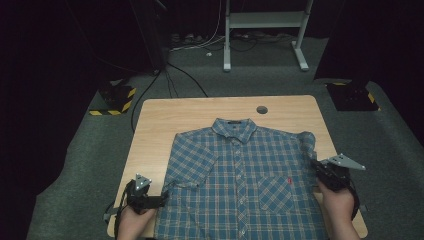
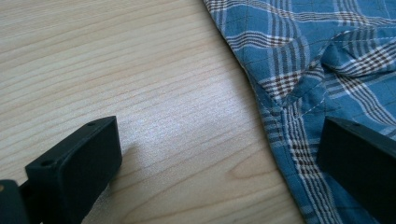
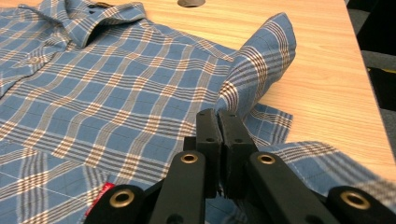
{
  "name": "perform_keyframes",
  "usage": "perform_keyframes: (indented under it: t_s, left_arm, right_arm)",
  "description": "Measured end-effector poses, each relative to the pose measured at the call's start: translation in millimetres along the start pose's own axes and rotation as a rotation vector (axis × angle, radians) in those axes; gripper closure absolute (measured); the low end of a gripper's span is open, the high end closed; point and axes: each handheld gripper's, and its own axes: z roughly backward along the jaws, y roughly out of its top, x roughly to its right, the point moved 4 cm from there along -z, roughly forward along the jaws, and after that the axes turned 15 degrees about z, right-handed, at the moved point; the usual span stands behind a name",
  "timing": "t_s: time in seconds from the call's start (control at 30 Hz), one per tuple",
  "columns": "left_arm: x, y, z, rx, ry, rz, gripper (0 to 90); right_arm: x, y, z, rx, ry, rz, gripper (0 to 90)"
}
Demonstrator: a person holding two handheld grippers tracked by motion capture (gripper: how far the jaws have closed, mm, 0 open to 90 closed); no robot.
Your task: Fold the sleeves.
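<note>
A blue plaid shirt point(image 1: 240, 170) lies front-up on the wooden table point(image 1: 165, 115), collar toward the far edge. My right gripper point(image 1: 315, 167) is at the shirt's right side, shut on the right sleeve point(image 3: 261, 60). In the right gripper view its jaws point(image 3: 218, 114) meet, and the sleeve cloth rises from them in a raised fold. My left gripper point(image 1: 164, 196) rests low at the shirt's left edge. The left gripper view has it point(image 2: 219, 140) open, one jaw over bare wood point(image 2: 116, 60), the other over the sleeve hem point(image 2: 299, 135).
A round cable hole point(image 1: 261, 109) sits near the table's far edge. On the grey carpet stand two black boxes with yellow-black stripes point(image 1: 117, 100) point(image 1: 352, 95), a white desk frame point(image 1: 265, 30) and loose cables point(image 1: 170, 80) beyond the table.
</note>
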Motion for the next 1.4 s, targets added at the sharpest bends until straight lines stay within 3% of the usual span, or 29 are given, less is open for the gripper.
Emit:
perform_keyframes:
  t_s: [0.17,1.0,1.07,1.23,1.4]
  left_arm:
    - [0.1,-0.2,0.2,0.000,0.000,0.000,0.2]
    - [0.2,-0.4,0.4,0.000,0.000,0.000,0.2]
    - [0.2,-0.3,0.3,0.000,0.000,0.000,0.2]
    - [0.1,-0.3,0.3,0.000,0.000,0.000,0.2]
    - [0.1,-0.3,0.3,0.000,-0.001,0.000,0.2]
  right_arm:
    - [-11.6,5.6,-5.4,0.004,0.014,0.014,86.9]
    - [-43.1,31.7,-24.0,0.042,0.093,0.043,87.9]
    - [-50.1,36.6,-26.4,0.043,0.103,0.067,87.9]
    - [-57.7,35.3,-33.2,0.020,0.117,0.090,87.9]
    - [-70.2,26.2,-49.4,-0.039,0.142,0.118,87.8]
